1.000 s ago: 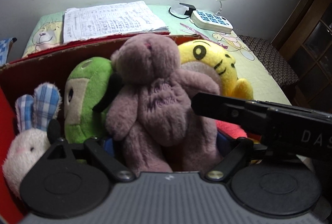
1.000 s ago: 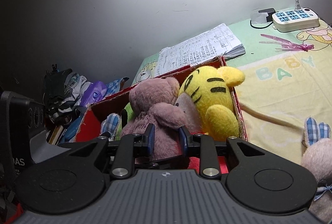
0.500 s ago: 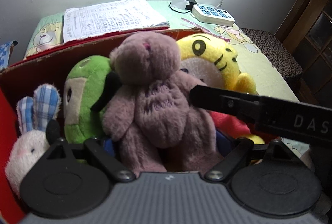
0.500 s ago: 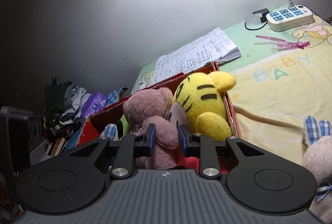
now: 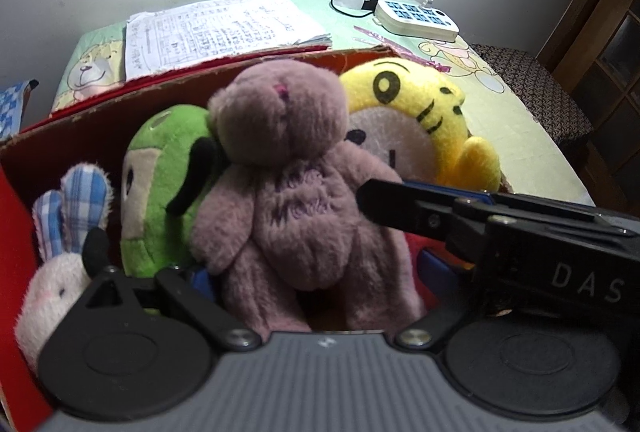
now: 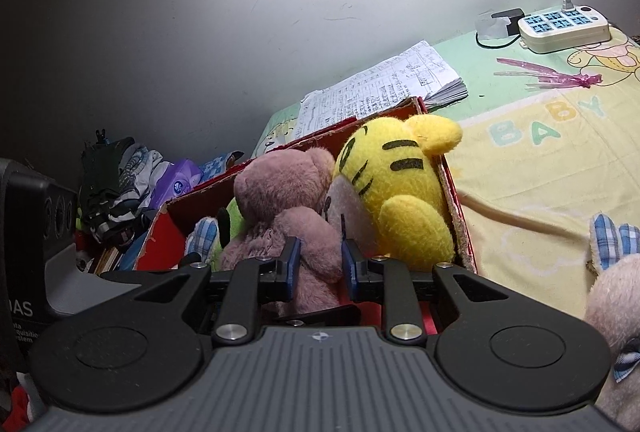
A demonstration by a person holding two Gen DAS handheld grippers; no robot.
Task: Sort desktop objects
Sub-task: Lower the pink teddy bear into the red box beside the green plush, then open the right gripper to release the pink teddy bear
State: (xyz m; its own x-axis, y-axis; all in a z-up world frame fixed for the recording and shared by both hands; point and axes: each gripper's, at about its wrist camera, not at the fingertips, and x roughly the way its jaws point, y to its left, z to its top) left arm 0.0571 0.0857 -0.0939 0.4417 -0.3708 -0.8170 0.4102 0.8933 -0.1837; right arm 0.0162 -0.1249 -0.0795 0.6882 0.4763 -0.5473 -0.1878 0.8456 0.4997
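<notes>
- Box [image 5: 100, 136], red cardboard, fills the lower left and centre of the left wrist view; it sits on the worktop [image 6: 540, 168], which is covered with a cloth printed "BABY".
- 4 plush toys stand inside the box: mauve bear [image 5: 292, 192] at centre, green plush [image 5: 160, 184] touching its left side, yellow tiger [image 5: 420, 120] behind it to the right, white rabbit with blue-checked ears [image 5: 60, 244] at the lower left edge.
- Left gripper [image 5: 320, 296]: fingers spreading at this moment; the bear's legs lie between them, pads hidden behind the gripper body, no pinch visible.
- Right gripper [image 6: 316, 264]: blue-padded fingers drawn close together with a narrow gap; part of the bear shows in that gap, but I cannot tell whether the pads press on it. In the left wrist view this gripper reaches in from the right, its tip against the bear's flank.
- 5th plush [image 6: 616, 296], pinkish with a blue-checked ear, lies on the worktop at the right edge of the right wrist view, outside the box.
- Stack of handwritten papers [image 5: 216, 28] lies behind the box; white power strip [image 6: 564, 28] in the upper right.
</notes>
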